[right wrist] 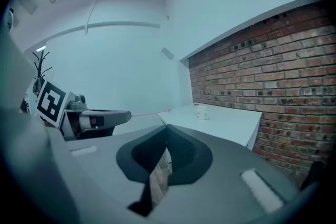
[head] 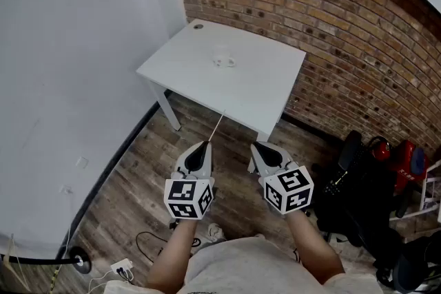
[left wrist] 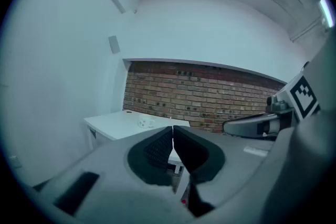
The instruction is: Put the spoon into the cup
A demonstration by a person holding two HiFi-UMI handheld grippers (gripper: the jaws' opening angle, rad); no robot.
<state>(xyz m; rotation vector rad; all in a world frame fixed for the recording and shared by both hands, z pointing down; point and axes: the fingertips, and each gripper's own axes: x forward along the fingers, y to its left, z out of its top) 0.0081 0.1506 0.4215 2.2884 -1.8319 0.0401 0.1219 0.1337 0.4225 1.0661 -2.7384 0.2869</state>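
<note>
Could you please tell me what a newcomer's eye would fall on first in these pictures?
First the two grippers held low over the wooden floor: the left gripper is shut on a thin spoon that points towards the table, and the right gripper beside it is shut on nothing. Next, the white table ahead against the brick wall, with a small white cup standing on it.

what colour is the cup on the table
White. The cup shows best in the head view, standing on the white table.
</note>
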